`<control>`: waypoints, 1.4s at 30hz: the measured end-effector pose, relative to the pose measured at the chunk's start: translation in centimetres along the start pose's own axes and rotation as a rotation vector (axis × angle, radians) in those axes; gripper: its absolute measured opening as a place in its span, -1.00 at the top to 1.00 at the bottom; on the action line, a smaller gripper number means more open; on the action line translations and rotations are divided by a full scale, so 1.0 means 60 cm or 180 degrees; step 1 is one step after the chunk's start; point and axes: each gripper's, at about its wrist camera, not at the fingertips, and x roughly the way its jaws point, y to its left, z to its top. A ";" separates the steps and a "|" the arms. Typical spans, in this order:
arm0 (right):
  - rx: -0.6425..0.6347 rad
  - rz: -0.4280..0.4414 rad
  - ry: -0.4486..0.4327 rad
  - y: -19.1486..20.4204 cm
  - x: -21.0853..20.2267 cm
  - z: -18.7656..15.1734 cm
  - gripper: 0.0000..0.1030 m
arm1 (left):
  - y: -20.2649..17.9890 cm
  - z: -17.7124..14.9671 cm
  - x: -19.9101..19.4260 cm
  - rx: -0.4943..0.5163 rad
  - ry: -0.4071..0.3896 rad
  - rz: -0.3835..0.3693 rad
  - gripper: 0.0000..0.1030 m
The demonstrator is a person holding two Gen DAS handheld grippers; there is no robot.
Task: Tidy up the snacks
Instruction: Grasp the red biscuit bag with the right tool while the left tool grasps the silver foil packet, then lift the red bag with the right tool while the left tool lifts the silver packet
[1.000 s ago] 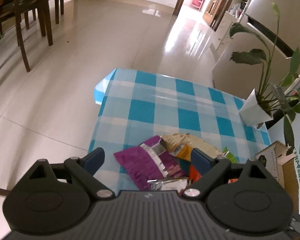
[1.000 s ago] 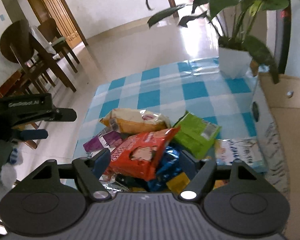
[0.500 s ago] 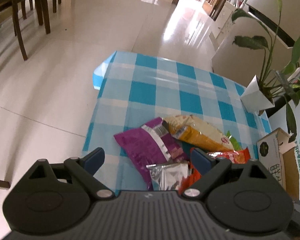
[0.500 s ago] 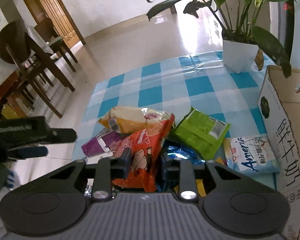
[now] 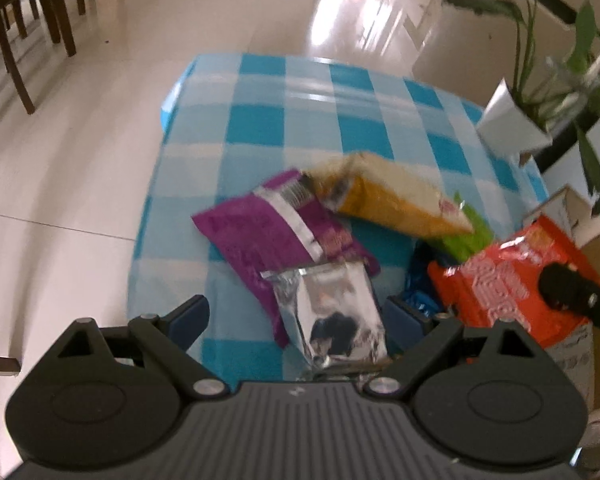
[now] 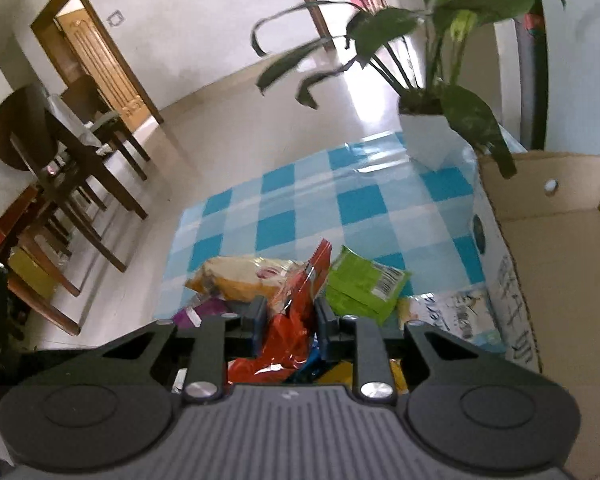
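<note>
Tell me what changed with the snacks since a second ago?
The right gripper shut on the crinkly red-orange snack bag and lifted it off the pile, toward the open cardboard box. The left gripper stayed open above the silver foil packet. The other snacks stayed put.

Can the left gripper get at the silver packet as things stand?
Probably yes. The left gripper is open and the silver packet lies right between its fingers, on top of the purple bag, with nothing over it. The right gripper is off to the side, shut on the red bag.
</note>
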 end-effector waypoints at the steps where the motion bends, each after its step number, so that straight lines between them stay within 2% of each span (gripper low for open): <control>1: 0.0031 -0.0024 0.0014 -0.003 0.000 -0.001 0.44 | -0.007 -0.004 0.006 0.0048 0.0026 0.0009 -0.81; 7: 0.0151 -0.0076 0.0023 -0.017 -0.004 0.000 0.44 | -0.038 -0.020 0.023 0.0179 0.0067 -0.0035 -0.81; 11: 0.0140 -0.0092 0.0046 -0.016 -0.003 -0.002 0.44 | -0.051 -0.023 0.031 0.0198 0.0031 0.0020 -0.77; 13: 0.0167 -0.0084 0.0067 -0.019 0.001 -0.002 0.44 | -0.052 -0.024 0.033 0.0199 0.0010 0.0091 -0.68; 14: 0.0185 -0.0082 0.0087 -0.020 0.002 -0.002 0.44 | -0.052 -0.025 0.034 0.0210 0.0004 0.0109 -0.54; 15: 0.0205 -0.0075 0.0109 -0.021 0.004 -0.003 0.44 | -0.051 -0.026 0.034 0.0221 -0.0001 0.0105 -0.31; 17: 0.0224 -0.0054 0.0139 -0.023 0.005 -0.006 0.43 | -0.047 -0.029 0.034 0.0227 -0.0009 0.0091 -0.19; 21: 0.0378 0.0010 0.0232 -0.032 0.012 -0.007 0.34 | -0.037 -0.034 0.026 0.0201 -0.0076 0.0019 -0.15; 25: 0.0528 0.0106 0.0320 -0.038 0.021 -0.011 0.16 | -0.031 -0.036 0.024 0.0168 -0.0061 -0.0051 -0.15; 27: 0.0567 0.0154 0.0368 -0.037 0.027 -0.014 0.14 | -0.030 -0.035 0.026 0.0153 -0.0044 -0.0055 -0.15; 29: 0.0570 0.0188 0.0434 -0.033 0.035 -0.018 0.01 | -0.031 -0.032 0.028 0.0158 -0.0042 -0.0047 -0.15; 30: 0.0580 0.0210 0.0488 -0.031 0.039 -0.019 -0.16 | -0.032 -0.031 0.028 0.0165 -0.0044 -0.0041 -0.15; 34: 0.0587 0.0166 0.0550 -0.024 0.053 -0.029 -0.21 | -0.032 -0.035 0.027 0.0167 -0.0039 -0.0047 -0.15; 36: 0.0589 0.0141 0.0575 -0.022 0.059 -0.033 -0.20 | -0.031 -0.035 0.027 0.0169 -0.0039 -0.0056 -0.15; 38: 0.0573 0.0137 0.0584 -0.021 0.062 -0.034 -0.09 | -0.029 -0.036 0.027 0.0168 -0.0046 -0.0067 -0.15; 40: 0.0515 0.0140 0.0548 -0.017 0.058 -0.033 0.18 | -0.027 -0.037 0.025 0.0141 -0.0060 -0.0080 -0.15; 41: 0.0489 0.0153 0.0528 -0.015 0.055 -0.032 0.22 | -0.024 -0.037 0.023 0.0113 -0.0066 -0.0097 -0.15; 42: 0.0452 0.0156 0.0499 -0.013 0.052 -0.030 0.36 | -0.021 -0.037 0.021 0.0079 -0.0076 -0.0109 -0.15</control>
